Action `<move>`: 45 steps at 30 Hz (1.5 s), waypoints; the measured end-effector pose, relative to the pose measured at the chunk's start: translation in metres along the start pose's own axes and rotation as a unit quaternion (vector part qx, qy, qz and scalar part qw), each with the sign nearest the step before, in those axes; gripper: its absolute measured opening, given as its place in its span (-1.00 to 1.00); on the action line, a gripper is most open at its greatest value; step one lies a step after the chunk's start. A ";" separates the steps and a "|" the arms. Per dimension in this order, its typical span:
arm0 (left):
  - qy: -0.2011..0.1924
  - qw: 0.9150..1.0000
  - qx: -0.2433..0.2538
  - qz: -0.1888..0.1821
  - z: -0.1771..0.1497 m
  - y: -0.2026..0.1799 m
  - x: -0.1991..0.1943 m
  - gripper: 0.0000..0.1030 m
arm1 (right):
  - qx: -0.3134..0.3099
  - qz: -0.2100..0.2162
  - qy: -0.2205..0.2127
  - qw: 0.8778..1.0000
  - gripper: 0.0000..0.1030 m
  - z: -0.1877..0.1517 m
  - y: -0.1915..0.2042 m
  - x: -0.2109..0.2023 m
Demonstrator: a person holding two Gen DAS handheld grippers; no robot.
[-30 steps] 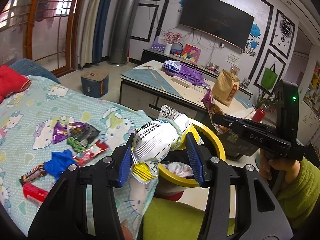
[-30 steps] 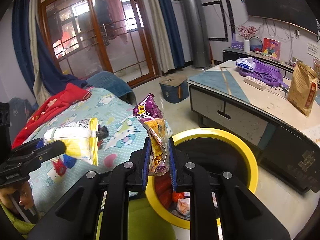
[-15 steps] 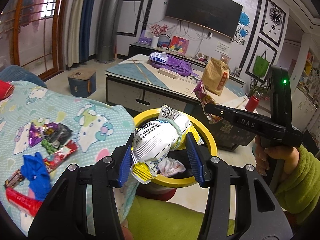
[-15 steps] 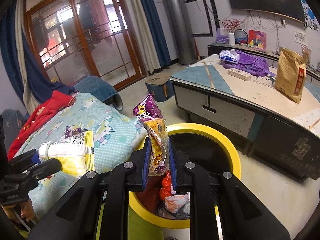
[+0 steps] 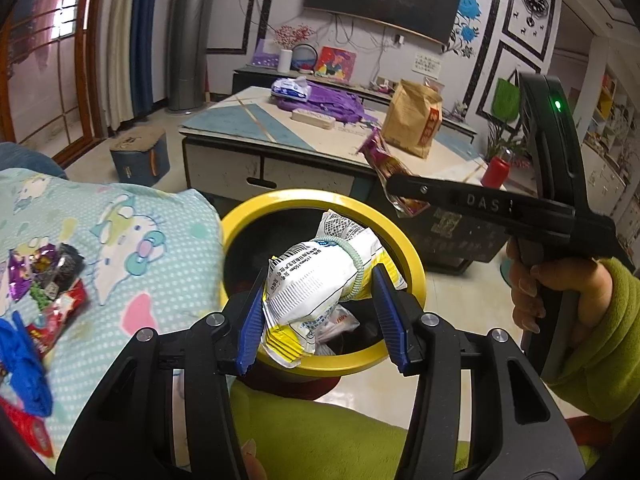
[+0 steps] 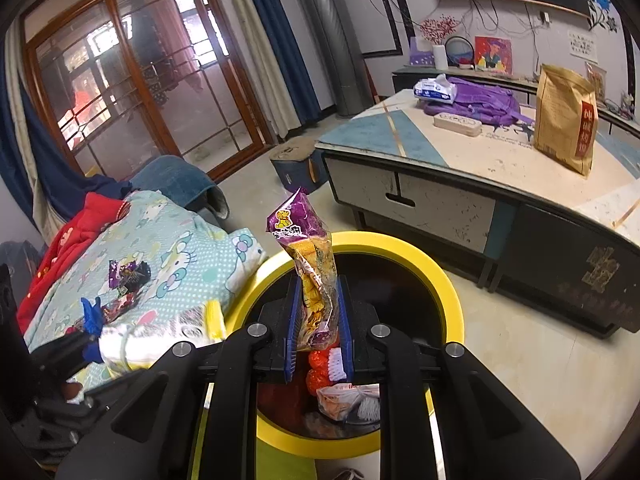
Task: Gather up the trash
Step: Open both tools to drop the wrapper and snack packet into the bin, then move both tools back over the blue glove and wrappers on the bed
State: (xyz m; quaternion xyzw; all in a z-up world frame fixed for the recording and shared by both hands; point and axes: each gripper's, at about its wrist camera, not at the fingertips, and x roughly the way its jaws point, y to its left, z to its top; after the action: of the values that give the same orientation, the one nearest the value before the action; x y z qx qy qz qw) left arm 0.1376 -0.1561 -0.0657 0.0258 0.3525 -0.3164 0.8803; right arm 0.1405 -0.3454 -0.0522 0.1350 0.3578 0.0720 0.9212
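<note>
My left gripper (image 5: 320, 296) is shut on a white and yellow snack bag (image 5: 316, 280) bound with a green rubber band, held over the mouth of the yellow-rimmed trash bin (image 5: 412, 256). My right gripper (image 6: 318, 312) is shut on a purple and orange snack wrapper (image 6: 308, 264) that stands upright above the same bin (image 6: 444, 284). Crumpled wrappers (image 6: 344, 396) lie inside the bin. In the left wrist view the right gripper (image 5: 394, 186) reaches in from the right, held by a hand (image 5: 536, 292) in a green sleeve. More wrappers (image 5: 44, 272) lie on the cartoon-print blanket (image 5: 160, 248).
A low coffee table (image 6: 472, 172) stands just behind the bin, bearing a brown paper bag (image 6: 566, 116), a purple backpack (image 6: 480, 100) and a tissue pack. A small blue stool (image 5: 140, 154) sits on the floor. My green-clad lap (image 5: 320, 436) lies below the left gripper.
Both grippers moved right and down from above the blanket to over the bin's mouth, each keeping its wrapper. The bin now sits centred under both.
</note>
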 end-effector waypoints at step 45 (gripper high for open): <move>-0.039 0.996 -0.042 0.069 0.006 0.023 -0.009 0.79 | 0.032 -0.008 0.000 0.999 0.20 -0.004 -0.012 0.010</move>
State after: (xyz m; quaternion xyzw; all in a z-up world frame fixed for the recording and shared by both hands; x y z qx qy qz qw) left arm 0.1493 -0.1344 -0.0597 0.0008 0.3284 -0.2402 0.9135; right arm 0.1453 -0.3540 -0.0653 0.1621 0.3610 0.0534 0.9168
